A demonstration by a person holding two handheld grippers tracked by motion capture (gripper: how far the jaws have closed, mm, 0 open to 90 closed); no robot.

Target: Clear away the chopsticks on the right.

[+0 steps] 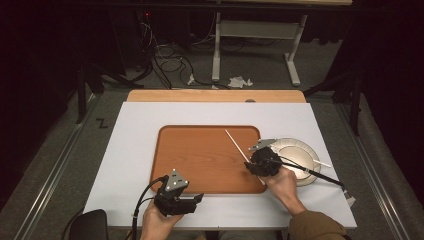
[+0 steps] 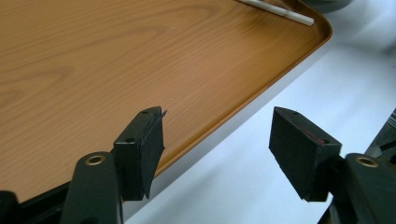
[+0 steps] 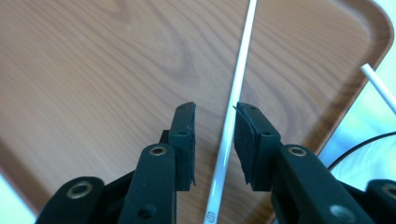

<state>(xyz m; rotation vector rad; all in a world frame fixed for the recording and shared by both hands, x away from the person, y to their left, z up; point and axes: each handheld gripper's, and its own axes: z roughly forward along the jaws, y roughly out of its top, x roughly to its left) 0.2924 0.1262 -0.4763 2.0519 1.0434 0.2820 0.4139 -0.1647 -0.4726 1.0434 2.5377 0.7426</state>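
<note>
A brown wooden tray [image 1: 200, 160] lies on the white table top. A thin white chopstick [image 1: 235, 141] rests slanted on its right part. My right gripper [image 1: 252, 165] is at the stick's near end. In the right gripper view the chopstick [image 3: 243, 60] runs between the jaws of the right gripper [image 3: 215, 126], which stand apart; it lies close to the right pad and the pads do not press on it. My left gripper [image 1: 195, 200] is at the tray's near edge. Its jaws [image 2: 217, 135] are wide apart with nothing between them, one over the tray [image 2: 116, 56], one over the table.
A white plate [image 1: 300, 150] sits just right of the tray, with a second white stick [image 1: 320, 162] across it and the right gripper's black cable [image 1: 310, 172] over it. That stick's end [image 3: 378, 86] pokes past the tray corner. The table's wooden far edge [image 1: 215, 96] lies beyond.
</note>
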